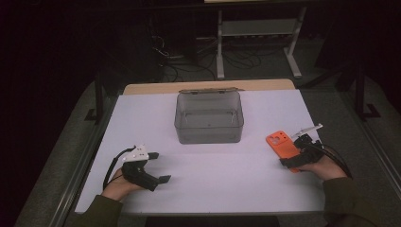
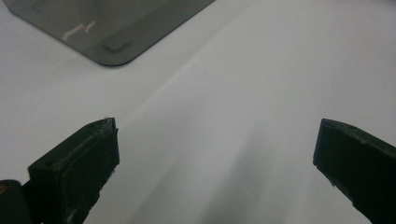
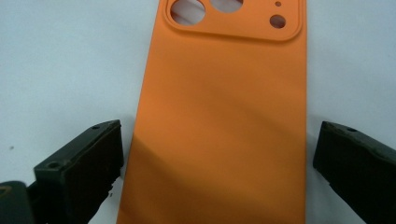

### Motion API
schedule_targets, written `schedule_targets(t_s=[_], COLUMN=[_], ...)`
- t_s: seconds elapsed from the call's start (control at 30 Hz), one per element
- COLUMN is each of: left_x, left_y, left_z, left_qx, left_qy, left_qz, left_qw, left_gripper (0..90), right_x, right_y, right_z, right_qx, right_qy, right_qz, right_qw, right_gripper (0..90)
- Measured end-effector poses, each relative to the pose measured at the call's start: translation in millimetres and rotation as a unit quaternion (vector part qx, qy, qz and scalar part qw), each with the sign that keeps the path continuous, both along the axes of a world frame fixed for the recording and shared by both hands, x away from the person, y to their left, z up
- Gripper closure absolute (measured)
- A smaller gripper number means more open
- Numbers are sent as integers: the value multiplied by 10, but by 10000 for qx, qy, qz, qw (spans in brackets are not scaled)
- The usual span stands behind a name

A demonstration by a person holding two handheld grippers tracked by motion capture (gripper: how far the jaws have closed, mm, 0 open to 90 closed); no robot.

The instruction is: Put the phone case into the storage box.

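Straddling the orange phone case point(image 3: 219, 121) with my right gripper point(image 3: 217, 154): in the right gripper view the case lies flat on the white table point(image 3: 65, 60), camera cut-outs toward the top of the frame, and runs down between my two black jaws. Jaws are spread wide, one on each long edge, with a sliver of table showing on each side. No contact that I can see, so no grip yet.

In the high view the case point(image 1: 281, 144) sits at the right of the frame, right gripper point(image 1: 302, 151) at its near end.

Grey open-top box point(image 1: 209, 117) stands at centre, toward the far edge of the table, well apart from the case. Nothing visible inside it.

Left gripper point(image 1: 160, 166) rests at lower left of the high view, jaws spread, nothing between them; in its own view, bare table and a corner of the box point(image 2: 107, 28) at upper left.

Judgement: early stage. Approach done; closing, lifting, carrying and, probably, placing in the box all remain.
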State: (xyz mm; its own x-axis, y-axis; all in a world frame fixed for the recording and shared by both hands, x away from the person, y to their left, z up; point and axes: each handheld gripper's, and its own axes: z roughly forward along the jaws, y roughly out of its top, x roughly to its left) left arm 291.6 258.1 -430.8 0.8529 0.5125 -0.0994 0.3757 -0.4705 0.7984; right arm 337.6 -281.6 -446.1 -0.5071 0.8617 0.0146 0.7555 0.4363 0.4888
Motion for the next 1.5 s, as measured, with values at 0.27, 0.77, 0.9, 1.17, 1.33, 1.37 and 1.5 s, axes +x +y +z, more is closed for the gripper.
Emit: schedule_targets(t_s=[0.27, 0.77, 0.9, 1.17, 1.33, 1.37, 1.5], left_x=[1, -1, 0, -4, -5, -6, -4], left_y=[-2, -1, -1, -4, -4, -5, -6], left_z=[-2, -1, 0, 0, 2, 2, 1], left_qx=[14, -2, -6, 3, 3, 6, 13], left_qy=[10, 14, 13, 14, 10, 10, 9], left_qz=[-10, -9, -6, -2, -3, -3, -11], left_qw=[10000, 10000, 10000, 10000, 10000, 10000, 10000], left_gripper=[0, 0, 0, 0, 0, 0, 0], right_x=[-9, -38, -41, -47, -39, -36, -30], right_y=[22, 32, 36, 58, 63, 61, 48], right_z=[2, 28, 37, 43, 53, 57, 63], right_qx=[-89, -36, -31, -99, -91, -78, -15], right_qy=[22, 1, 5, 2, 81, 99, 111], right_qz=[-75, -59, -76, -82, -136, -147, -165], right_qw=[9999, 10000, 10000, 9999, 9998, 9998, 9998], right_gripper=[4, 90, 120, 136, 151, 156, 158])
